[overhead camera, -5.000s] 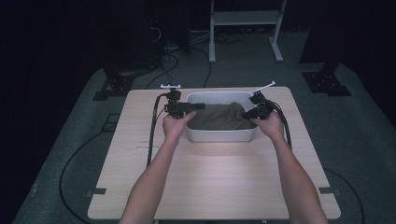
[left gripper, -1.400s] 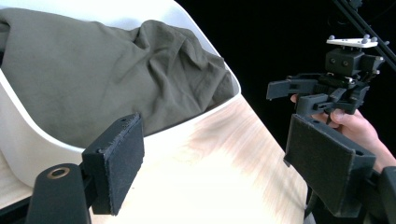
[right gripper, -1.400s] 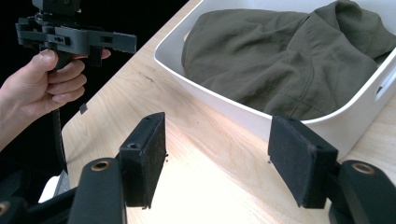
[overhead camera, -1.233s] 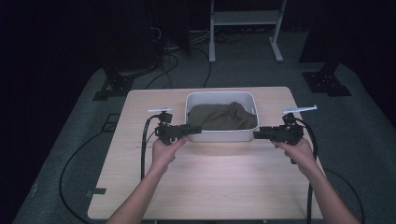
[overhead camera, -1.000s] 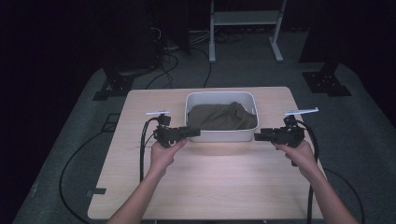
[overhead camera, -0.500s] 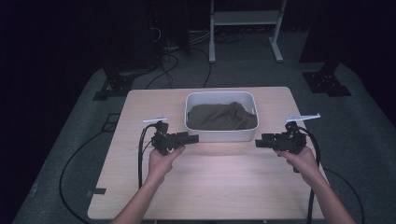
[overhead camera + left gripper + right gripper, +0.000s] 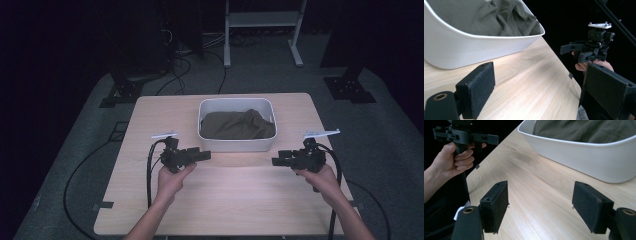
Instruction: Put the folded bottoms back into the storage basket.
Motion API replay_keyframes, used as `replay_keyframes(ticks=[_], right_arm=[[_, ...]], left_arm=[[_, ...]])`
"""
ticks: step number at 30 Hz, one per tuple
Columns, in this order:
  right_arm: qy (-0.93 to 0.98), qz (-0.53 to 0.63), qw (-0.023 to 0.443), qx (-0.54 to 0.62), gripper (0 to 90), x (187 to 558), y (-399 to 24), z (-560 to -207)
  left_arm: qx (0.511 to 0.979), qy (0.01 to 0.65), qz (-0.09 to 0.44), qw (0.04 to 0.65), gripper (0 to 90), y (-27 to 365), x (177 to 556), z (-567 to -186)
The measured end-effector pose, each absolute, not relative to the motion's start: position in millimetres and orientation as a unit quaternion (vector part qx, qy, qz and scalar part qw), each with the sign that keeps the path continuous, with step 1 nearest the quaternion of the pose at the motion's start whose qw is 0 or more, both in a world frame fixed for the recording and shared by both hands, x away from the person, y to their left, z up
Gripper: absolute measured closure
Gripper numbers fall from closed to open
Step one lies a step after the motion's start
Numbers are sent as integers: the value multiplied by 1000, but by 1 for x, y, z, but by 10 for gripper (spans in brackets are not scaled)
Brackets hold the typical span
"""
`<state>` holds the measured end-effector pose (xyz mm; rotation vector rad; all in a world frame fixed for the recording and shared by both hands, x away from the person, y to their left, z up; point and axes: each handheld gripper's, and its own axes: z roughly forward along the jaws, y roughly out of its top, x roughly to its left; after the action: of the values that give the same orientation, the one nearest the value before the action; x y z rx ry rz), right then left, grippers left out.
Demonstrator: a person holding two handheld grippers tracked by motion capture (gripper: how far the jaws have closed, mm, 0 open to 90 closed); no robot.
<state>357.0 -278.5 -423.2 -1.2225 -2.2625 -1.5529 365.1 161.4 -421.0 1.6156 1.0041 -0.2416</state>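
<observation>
between and just beyond the left gripper (image 7: 202,155) and right gripper (image 7: 278,161), the olive cloth (image 7: 236,125) lies in the white tub (image 7: 235,145); both grippers' jaws have just been opening, empty, over the bench (image 7: 225,200); placing looks done.

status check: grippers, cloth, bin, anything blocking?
Left gripper open and empty, jaws just widened. Right gripper open, empty. Olive cloth crumpled inside white bin, untouched. Tabletop between grippers bare; nothing in the way.
</observation>
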Motion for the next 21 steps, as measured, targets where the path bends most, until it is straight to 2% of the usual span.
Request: replay_keyframes(ticks=[21], right_arm=[[-745, -515, 81, -417, 280, 344, -286, -447]], left_arm=[[689, 443, -103, 565, 93, 169, 353, -440]])
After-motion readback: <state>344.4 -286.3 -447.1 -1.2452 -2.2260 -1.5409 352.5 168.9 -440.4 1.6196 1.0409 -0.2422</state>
